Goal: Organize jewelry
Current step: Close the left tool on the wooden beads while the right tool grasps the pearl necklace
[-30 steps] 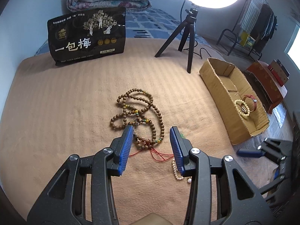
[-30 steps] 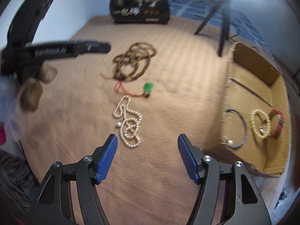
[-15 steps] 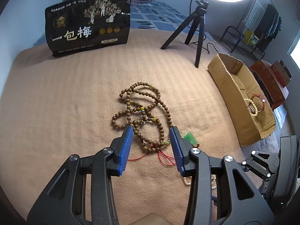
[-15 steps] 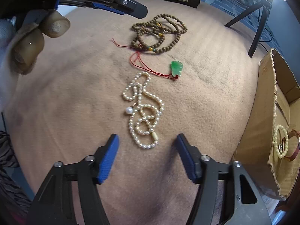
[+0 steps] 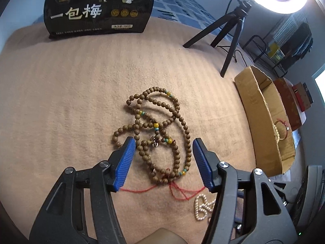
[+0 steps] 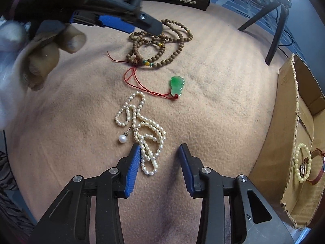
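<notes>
A brown wooden bead necklace (image 5: 158, 134) lies tangled on the tan blanket, with red cord trailing from its near end. My left gripper (image 5: 163, 142) hangs low over it, jaws opening; the beads lie between the blue pads without being pressed. A white pearl necklace (image 6: 142, 126) lies closer in. My right gripper (image 6: 159, 147) is down at its near end, jaws closing; the last loop sits between the pads, close to the left one, not squeezed. Between the two necklaces rests a green jade pendant (image 6: 177, 85) on a red cord. Beside the pearls is a single pearl earring (image 6: 122, 138).
An open cardboard box (image 6: 292, 122) at the right holds a cream bead bracelet (image 6: 302, 162) and a red-strapped watch. A black tripod (image 5: 233, 34) with a ring light and a black printed bag (image 5: 99, 8) stand at the back. A person's hand (image 6: 40, 61) holds the left gripper.
My left gripper moved forward and down over the brown beads, and its jaws widened. My right gripper sank onto the near end of the pearl necklace, and its jaws narrowed.
</notes>
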Action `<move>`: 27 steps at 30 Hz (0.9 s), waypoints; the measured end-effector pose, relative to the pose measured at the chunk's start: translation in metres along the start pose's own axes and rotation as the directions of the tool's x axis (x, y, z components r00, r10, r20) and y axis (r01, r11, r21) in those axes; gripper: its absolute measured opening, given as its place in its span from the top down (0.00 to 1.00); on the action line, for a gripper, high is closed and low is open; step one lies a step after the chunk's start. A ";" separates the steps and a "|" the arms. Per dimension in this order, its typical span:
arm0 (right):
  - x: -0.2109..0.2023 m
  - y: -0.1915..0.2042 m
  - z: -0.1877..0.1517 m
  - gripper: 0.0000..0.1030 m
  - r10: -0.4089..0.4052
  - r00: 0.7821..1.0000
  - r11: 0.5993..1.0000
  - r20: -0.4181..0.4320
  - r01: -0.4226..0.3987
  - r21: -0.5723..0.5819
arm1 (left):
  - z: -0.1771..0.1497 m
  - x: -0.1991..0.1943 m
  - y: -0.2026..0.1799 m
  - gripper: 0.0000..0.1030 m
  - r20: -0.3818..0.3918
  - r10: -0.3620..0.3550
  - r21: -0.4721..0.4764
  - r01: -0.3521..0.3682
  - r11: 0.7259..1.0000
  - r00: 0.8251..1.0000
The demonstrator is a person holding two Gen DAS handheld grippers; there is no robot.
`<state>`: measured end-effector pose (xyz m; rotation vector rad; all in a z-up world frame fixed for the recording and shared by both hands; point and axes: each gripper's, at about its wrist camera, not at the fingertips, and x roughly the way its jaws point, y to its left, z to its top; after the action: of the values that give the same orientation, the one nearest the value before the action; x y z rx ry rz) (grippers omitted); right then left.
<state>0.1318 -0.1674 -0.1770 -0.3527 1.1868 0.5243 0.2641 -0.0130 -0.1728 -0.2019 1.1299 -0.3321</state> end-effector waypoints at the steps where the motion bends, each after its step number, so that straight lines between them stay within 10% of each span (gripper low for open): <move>1: 0.000 -0.001 0.000 0.64 0.005 1.000 1.000 0.001 -0.005 0.004 | 0.002 0.003 0.000 0.41 -0.009 0.004 -0.003 -0.004 1.000 1.000; 27: 0.016 -0.011 0.021 0.63 0.010 0.999 1.000 0.045 -0.010 0.006 | 0.007 0.050 -0.015 0.41 0.004 0.235 0.065 -0.235 0.970 0.972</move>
<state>0.1591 -0.1620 -0.1851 -0.3283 1.1469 0.5350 0.2876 -0.0453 -0.2072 -0.0089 1.1316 -0.1574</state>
